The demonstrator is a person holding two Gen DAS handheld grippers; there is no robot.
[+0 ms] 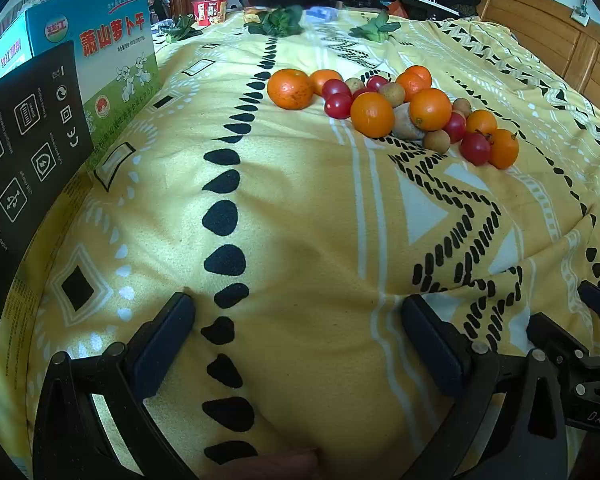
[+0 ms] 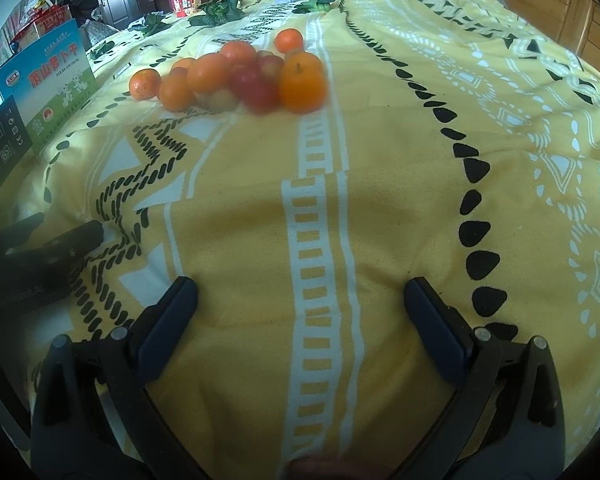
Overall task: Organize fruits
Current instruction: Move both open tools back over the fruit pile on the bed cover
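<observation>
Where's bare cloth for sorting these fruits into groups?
Widest free patch: the yellow cloth between both open hand-held grippers (left, right) and the fruit pile. Also free right of the pile. Crowded: the boxes at left, leafy greens beyond.

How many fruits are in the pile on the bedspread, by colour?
Orange fruits: 8
Red fruits: 6
Brown fruits: 5
Total: 19, counted in the left wrist view; the pile may hide more.
</observation>
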